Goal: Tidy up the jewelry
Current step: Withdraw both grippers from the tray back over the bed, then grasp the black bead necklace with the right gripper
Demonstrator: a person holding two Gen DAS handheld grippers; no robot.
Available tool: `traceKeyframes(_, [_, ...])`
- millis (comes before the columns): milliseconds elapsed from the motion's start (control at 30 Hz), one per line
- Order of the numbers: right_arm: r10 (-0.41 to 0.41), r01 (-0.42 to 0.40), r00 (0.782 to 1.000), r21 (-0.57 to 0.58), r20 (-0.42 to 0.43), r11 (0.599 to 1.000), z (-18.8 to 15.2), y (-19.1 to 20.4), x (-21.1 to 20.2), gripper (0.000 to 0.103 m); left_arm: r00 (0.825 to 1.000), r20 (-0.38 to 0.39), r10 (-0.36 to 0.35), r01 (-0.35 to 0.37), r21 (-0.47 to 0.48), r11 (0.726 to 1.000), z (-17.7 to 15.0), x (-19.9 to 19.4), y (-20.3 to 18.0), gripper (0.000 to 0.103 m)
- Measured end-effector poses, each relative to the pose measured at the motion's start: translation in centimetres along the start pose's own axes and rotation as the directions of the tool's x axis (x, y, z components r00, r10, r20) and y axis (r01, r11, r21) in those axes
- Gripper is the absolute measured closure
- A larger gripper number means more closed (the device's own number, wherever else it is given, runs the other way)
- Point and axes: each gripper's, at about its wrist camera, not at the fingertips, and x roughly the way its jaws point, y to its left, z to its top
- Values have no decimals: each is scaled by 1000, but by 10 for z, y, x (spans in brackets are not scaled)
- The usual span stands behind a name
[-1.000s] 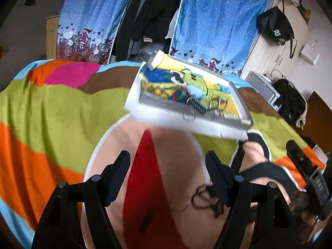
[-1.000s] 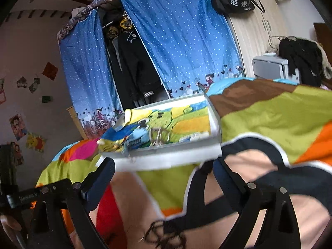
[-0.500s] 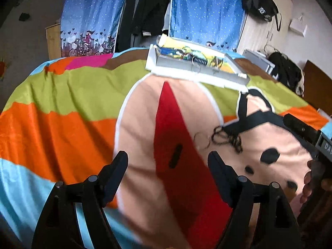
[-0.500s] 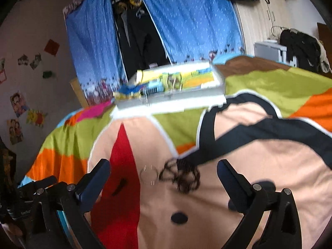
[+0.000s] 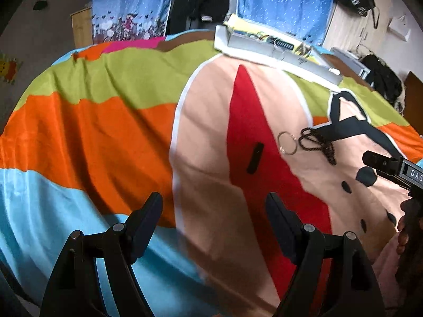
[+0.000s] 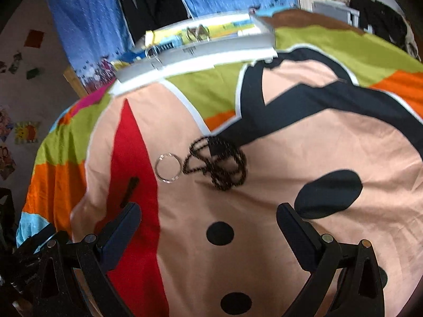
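1. Hovering low over the bedspread [image 5: 105, 121], the left gripper [image 5: 214, 211] has its jaws spread wide with nothing between them. Only printed fabric lies under it; no jewelry is within reach.
2. Ring [image 6: 168, 167] (a thin silver hoop) lies flat on the peach patch, just right of the red wedge. It is loose, well apart from both grippers.
3. Bead chain [image 6: 216, 166], dark and heaped in a tangle, sits just right of the ring, close to touching it; contact cannot be told.
4. Right gripper [image 6: 208, 219] is also released and empty, pointed at ring and chain, which lie ahead of its tips.
5. Tray [image 6: 195, 50], white-walled, stands at the far edge of the bed and already holds several pieces.
6. Judged step: approach, before any pick. Next move calls for lowering the right gripper onto one piece. The flat ring on soft cloth may slip from the pads; the chain may trail or snag the ring.
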Motion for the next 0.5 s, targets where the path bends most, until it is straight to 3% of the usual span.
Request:
traceKeyframes(200, [11,-11,999,4,-51,1000,3,-2,14,0,999,-36,0,0,-9,1000,2,13,2,29])
traceKeyframes(500, [-1,-2,999,-54,-51,999,27,-3,32,0,1000,-24,-10,10,1,1000,25,31,-1,29])
